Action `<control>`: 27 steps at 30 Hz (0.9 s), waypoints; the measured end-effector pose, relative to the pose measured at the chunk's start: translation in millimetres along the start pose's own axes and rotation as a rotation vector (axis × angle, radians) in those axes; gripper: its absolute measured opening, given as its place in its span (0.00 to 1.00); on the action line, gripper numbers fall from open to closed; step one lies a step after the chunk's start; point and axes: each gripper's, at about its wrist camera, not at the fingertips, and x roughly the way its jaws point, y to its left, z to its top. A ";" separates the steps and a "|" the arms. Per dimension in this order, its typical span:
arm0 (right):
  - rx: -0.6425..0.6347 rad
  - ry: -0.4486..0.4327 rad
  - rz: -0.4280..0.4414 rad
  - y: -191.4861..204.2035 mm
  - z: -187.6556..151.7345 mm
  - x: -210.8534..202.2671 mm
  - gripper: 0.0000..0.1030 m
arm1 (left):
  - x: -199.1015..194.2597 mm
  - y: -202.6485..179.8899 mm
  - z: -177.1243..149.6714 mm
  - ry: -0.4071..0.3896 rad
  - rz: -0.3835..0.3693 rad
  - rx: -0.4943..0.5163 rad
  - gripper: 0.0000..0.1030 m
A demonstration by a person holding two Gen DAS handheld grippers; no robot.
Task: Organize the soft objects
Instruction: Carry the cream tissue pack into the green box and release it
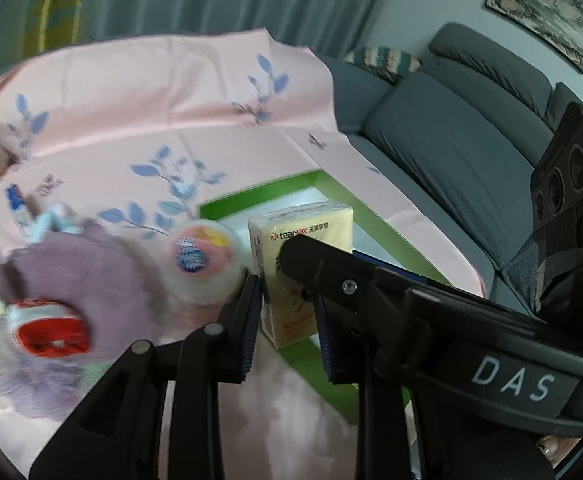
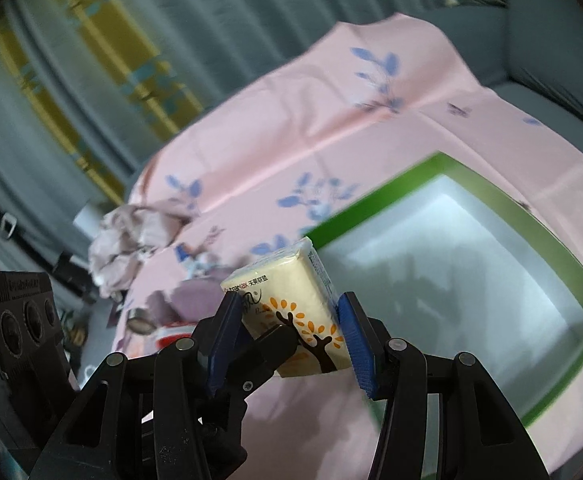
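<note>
Left wrist view, from the left: a red-and-white bundle [image 1: 51, 330] lies on a purple knitted cloth [image 1: 75, 264], both blurred. Beside them stands a round clear tub [image 1: 203, 258] with a pink and blue label. All of it sits on a pink tablecloth [image 1: 171, 100] printed with blue leaves.

Next comes the tissue pack [image 1: 303, 236], pale yellow. Its lower end is clamped between the dark pads of the left gripper [image 1: 287, 304]. It hangs over the near corner of a green-rimmed box [image 1: 267, 196].

The right gripper [image 2: 289, 300] comes in across it from the right, with one black finger [image 1: 307, 256] laid against the pack. Farther right is a grey sofa [image 1: 451, 132], with a framed picture [image 1: 543, 12] on the wall above.

Right wrist view, from the left: striped curtains [image 2: 91, 60] hang behind, and a crumpled pale cloth [image 2: 131, 236] lies at the table's far edge. In the middle the right gripper's blue pads press on both sides of the pack, which is tilted and held clear of the tablecloth. A finger of the left tool crosses in front of its tree print.

To the right lies the box, white inside and with nothing visible in it. The pack is just beside its left rim.
</note>
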 end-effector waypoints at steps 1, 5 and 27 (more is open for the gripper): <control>0.021 0.000 -0.016 -7.8 0.8 0.6 0.52 | 5.7 -1.8 0.6 0.014 -0.011 0.001 0.22; 0.093 0.003 -0.048 -35.7 0.5 -0.2 0.52 | 29.6 -15.7 3.4 0.060 -0.043 0.022 0.22; 0.253 0.043 -0.168 -92.9 -6.7 0.4 0.52 | 81.2 -41.6 -3.2 0.179 -0.126 0.024 0.24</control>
